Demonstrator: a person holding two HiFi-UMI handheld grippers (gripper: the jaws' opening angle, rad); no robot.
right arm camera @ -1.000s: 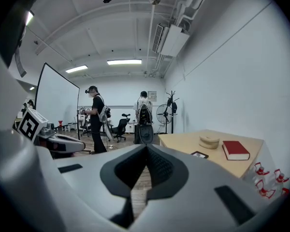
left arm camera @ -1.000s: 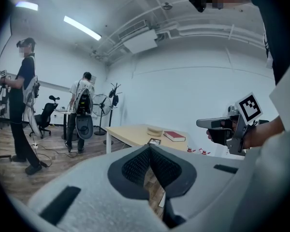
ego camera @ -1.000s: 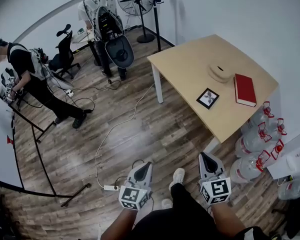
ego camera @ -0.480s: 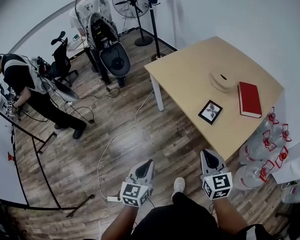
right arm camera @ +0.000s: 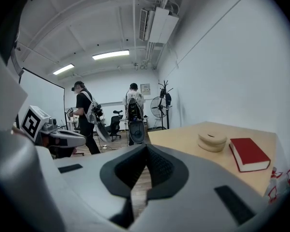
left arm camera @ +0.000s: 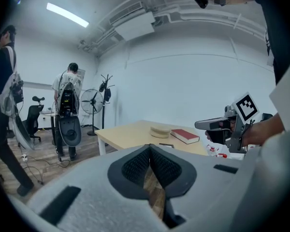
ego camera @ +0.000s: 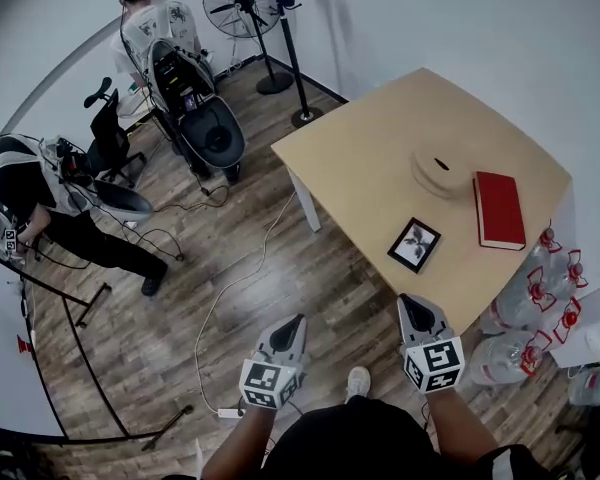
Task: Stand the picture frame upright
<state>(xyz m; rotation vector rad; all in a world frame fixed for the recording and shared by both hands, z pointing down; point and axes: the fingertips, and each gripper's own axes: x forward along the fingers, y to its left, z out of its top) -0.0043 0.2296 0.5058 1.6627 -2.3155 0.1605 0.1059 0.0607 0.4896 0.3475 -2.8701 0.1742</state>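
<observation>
Black picture frame flat on wood table; left tongs, right tongs closed.

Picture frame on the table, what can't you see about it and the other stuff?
- Picture frame: head view, too small to tell what the photo shows; lying flat hides its back.
- Red book: head view, any title too small.
- Water bottles: head view, partly hidden behind the table edge.
</observation>
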